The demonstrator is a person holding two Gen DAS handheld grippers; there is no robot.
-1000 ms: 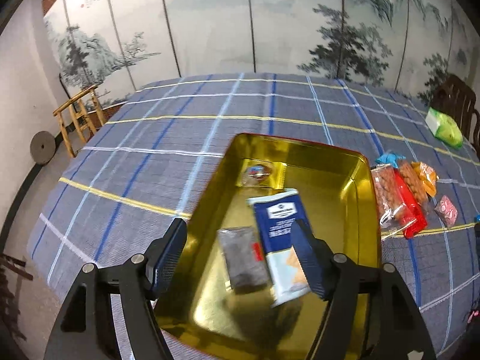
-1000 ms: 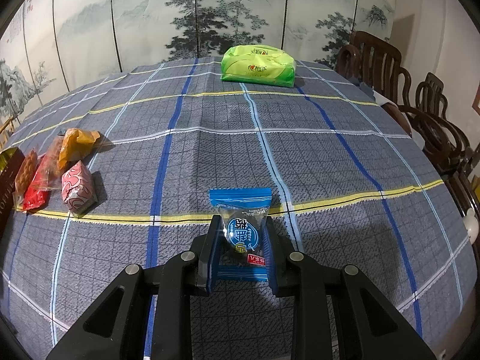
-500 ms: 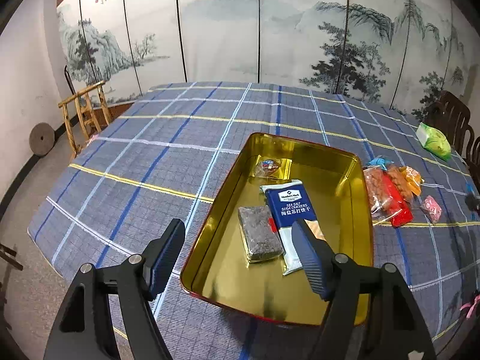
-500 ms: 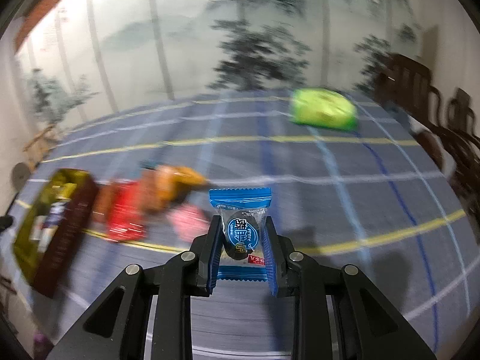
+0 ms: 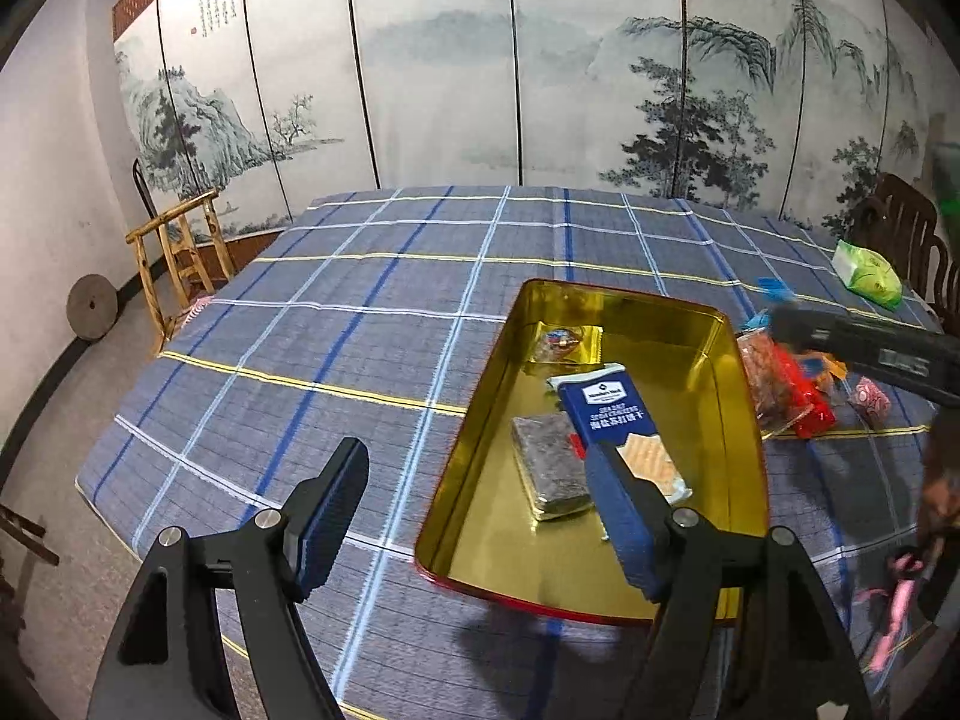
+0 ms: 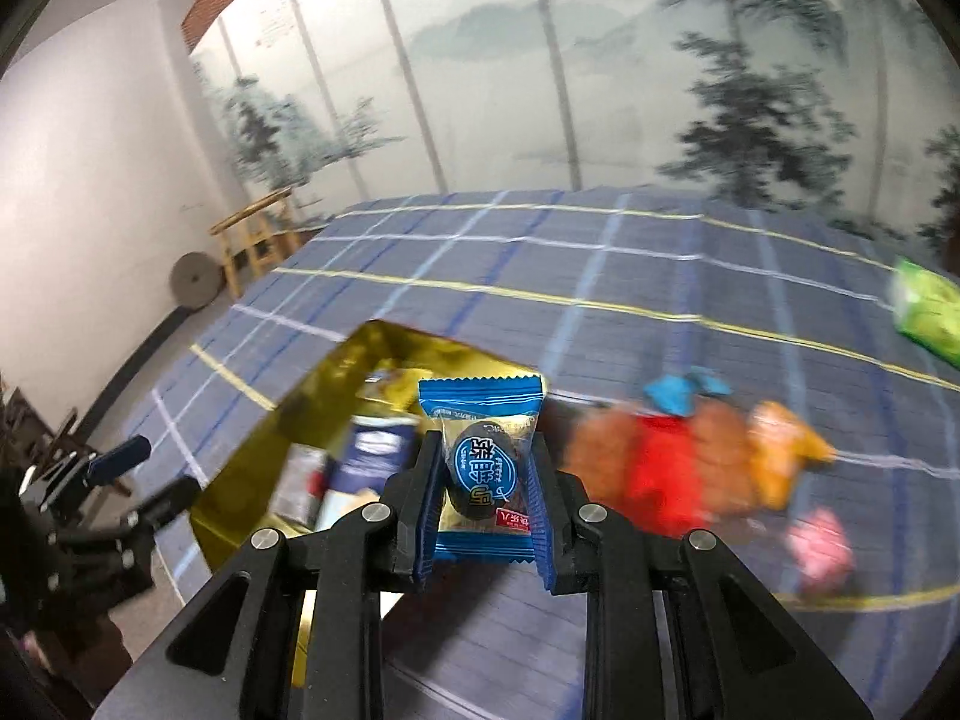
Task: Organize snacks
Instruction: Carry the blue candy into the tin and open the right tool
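A gold tin tray (image 5: 741, 420) with a red rim lies on the plaid tablecloth. It holds a blue cracker pack (image 5: 612, 414), a dark grey bar (image 5: 549, 462) and a small clear packet (image 5: 561, 341). My left gripper (image 5: 480, 516) is open and empty, above the tray's near left corner. My right gripper (image 6: 483, 498) is shut on a blue candy packet (image 6: 480, 456) and holds it in the air beside the tray (image 6: 252, 456), which shows blurred at left. The right gripper also shows in the left wrist view (image 5: 864, 348).
Loose snacks lie right of the tray: a red pack (image 5: 798, 396), an orange one (image 6: 780, 450), a pink one (image 5: 873, 399). A green pack (image 5: 870, 273) sits far right. Wooden chairs (image 5: 180, 258) stand at the table edges. A painted screen (image 5: 540, 72) is behind.
My right gripper has swung left with the blue candy packet, from over the bare cloth to beside the tray. My left gripper has pulled back and up from the tray.
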